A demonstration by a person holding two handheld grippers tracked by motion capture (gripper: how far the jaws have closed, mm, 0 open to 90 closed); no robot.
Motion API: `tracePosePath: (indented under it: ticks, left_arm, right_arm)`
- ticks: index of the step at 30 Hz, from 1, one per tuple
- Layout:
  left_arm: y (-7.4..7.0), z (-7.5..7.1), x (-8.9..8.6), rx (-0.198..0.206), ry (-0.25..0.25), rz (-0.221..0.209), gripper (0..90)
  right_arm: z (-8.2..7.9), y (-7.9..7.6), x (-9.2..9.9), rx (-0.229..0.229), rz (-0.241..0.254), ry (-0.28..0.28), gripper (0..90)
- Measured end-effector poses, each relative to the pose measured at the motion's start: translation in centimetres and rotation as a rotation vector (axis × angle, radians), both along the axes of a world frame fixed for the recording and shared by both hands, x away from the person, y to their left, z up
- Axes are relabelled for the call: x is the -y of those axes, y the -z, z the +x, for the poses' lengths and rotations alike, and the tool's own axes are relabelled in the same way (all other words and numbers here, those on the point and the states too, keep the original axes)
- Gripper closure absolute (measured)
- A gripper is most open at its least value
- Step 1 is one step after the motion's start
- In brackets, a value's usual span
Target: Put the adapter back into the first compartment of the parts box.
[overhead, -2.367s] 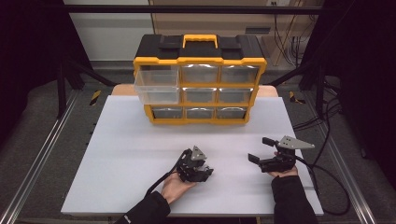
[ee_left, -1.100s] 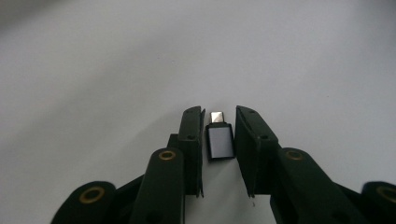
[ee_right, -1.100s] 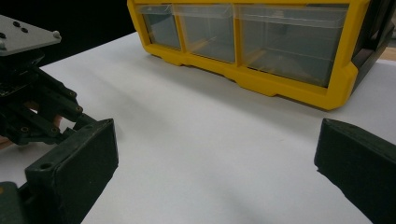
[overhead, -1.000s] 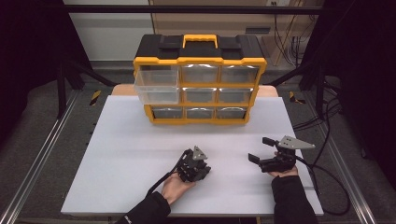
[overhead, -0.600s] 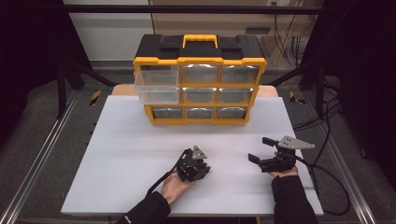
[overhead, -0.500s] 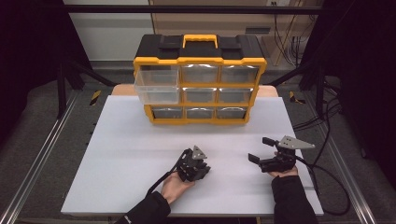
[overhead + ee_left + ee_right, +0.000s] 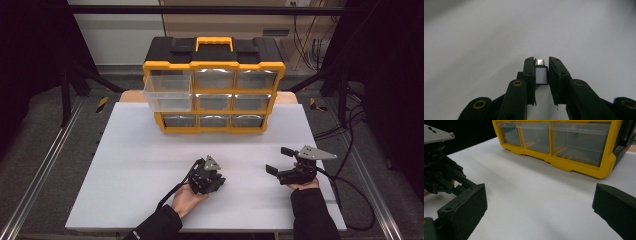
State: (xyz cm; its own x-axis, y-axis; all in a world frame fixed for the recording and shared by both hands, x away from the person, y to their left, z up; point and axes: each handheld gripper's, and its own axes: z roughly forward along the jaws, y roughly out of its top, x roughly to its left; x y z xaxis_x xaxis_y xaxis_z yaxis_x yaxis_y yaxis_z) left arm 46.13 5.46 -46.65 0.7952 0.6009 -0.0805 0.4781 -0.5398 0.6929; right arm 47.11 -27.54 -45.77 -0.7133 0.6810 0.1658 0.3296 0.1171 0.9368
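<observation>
Jaws of your left gripper (image 7: 541,75) stand narrow, with a small white adapter (image 7: 541,75) between them, its metal plug tip (image 7: 540,62) pointing away from you past the jaw ends. The left jaw lies against the adapter's side; at the right jaw a thin dark gap shows, so whether that pad presses on it you cannot tell from this angle. Below the adapter lies the plain white surface (image 7: 586,32). In the high view your left gripper (image 7: 209,179) sits low over the near middle of the surface (image 7: 135,160), tipped downward in your left hand (image 7: 187,200). Your right gripper (image 7: 281,161) is well apart to its right, with its jaws spread wide and nothing between them, aimed across the surface. Farther back stands the yellow and black drawer organizer (image 7: 215,85), its upper-left clear drawer (image 7: 168,93) pulled out.
</observation>
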Motion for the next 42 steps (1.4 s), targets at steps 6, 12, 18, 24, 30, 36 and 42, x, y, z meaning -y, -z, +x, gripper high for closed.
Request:
tracePosePath:
  ticks: [6,12,18,24,30,36,42]
  left_arm:
    - [-0.5,0.0,-0.3,0.006,0.002,-0.014,75.6]
    - [-0.7,0.1,-0.5,0.011,0.004,-0.019,75.6]
    - [-1.2,0.1,-0.8,0.02,0.006,-0.02,75.6]
    - [-1.6,0.1,-1.1,0.021,0.008,-0.023,75.6]
    - [-2.1,0.2,-1.5,0.029,0.01,-0.028,75.6]
    - [-2.5,0.3,-1.9,0.031,0.01,-0.035,75.6]
    - [-3.0,0.4,-2.4,0.033,0.007,-0.046,75.6]
  right_arm:
    - [0.0,0.0,0.0,-0.001,0.001,-0.001,0.4]
    - [0.0,0.0,0.0,-0.003,0.0,-0.001,0.4]
    - [0.0,0.0,0.0,-0.003,0.0,-0.001,0.4]
    - [0.0,0.0,0.0,-0.002,0.002,-0.001,0.4]
    - [0.0,0.0,0.0,-0.004,0.001,-0.002,0.4]
    - [0.0,0.0,0.0,-0.003,0.004,0.0,0.4]
    - [0.0,0.0,0.0,-0.005,0.004,-0.002,0.4]
